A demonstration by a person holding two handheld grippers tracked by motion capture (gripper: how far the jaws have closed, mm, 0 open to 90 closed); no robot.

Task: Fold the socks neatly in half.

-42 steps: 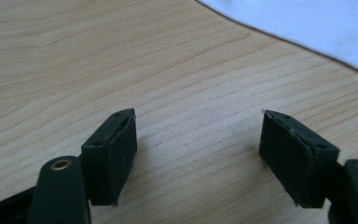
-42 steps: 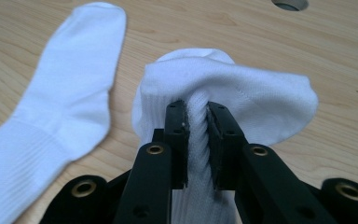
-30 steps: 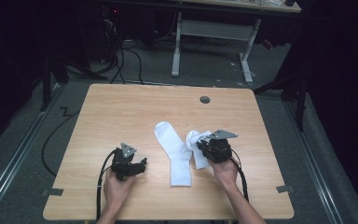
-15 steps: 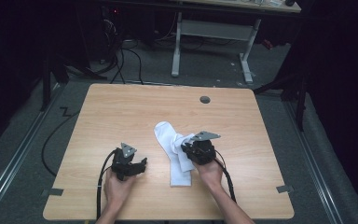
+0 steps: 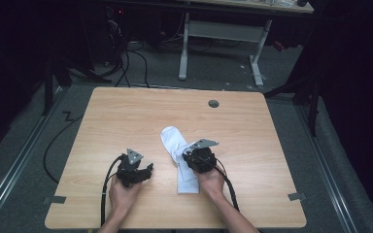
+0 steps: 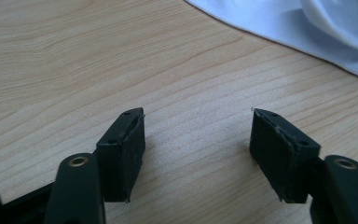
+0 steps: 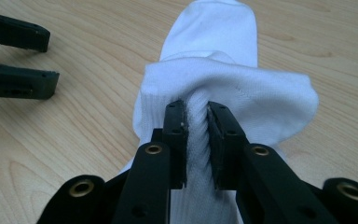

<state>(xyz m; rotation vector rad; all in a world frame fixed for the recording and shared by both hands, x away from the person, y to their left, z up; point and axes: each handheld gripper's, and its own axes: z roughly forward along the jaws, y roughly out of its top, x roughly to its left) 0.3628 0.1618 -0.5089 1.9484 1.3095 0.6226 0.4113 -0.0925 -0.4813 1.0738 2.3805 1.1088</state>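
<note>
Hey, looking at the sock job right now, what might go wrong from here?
The right hand-held gripper pinches only a narrow bunch of the upper white sock, so it might slip free. The lower sock lies underneath and could drag along. The left hand-held gripper stands open over bare table, holding nothing down.

The table (image 5: 126, 116) has a pale wood-grain top, smooth and matt. The sock (image 7: 223, 88) is soft white knitted cloth, finely ribbed where it bunches. The right gripper (image 7: 196, 135) has matt black plastic arms with brass-coloured rivets, and its pads (image 7: 179, 140) look rubbery and dull.
</note>
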